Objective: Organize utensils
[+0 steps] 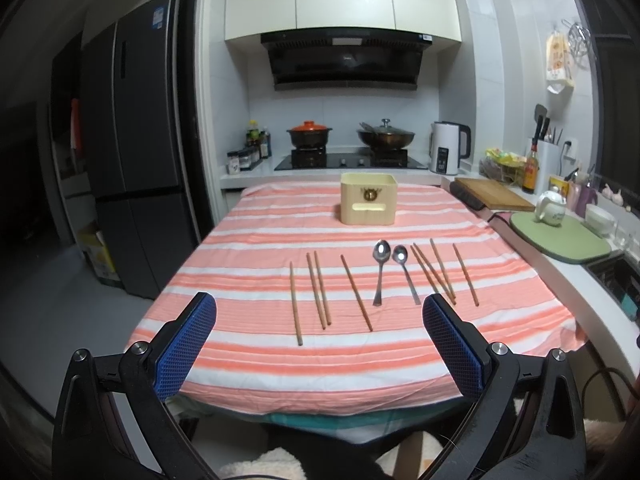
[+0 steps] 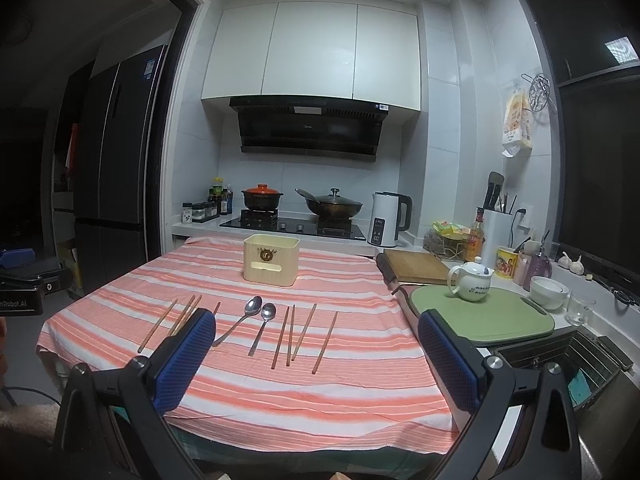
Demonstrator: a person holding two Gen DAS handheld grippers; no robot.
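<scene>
A cream utensil box (image 1: pixel 368 203) stands upper centre on the striped tablecloth (image 1: pixel 256 364), a round gold emblem on its front; its inside can't be seen from here. Below it, mid-frame, two spoons (image 1: pixel 381 270) lie side by side, bowls toward the box. Chopsticks (image 1: pixel 318 290) flank them: four to the left, four to the right, eight in all. At the far left of the right wrist view, part of a label reads "Robot.AI". Left gripper (image 1: pixel 319 312) hangs at the lower edge, blue pads spread wide, holding nothing. Right gripper (image 2: pixel 316 330) likewise, fingers apart.
</scene>
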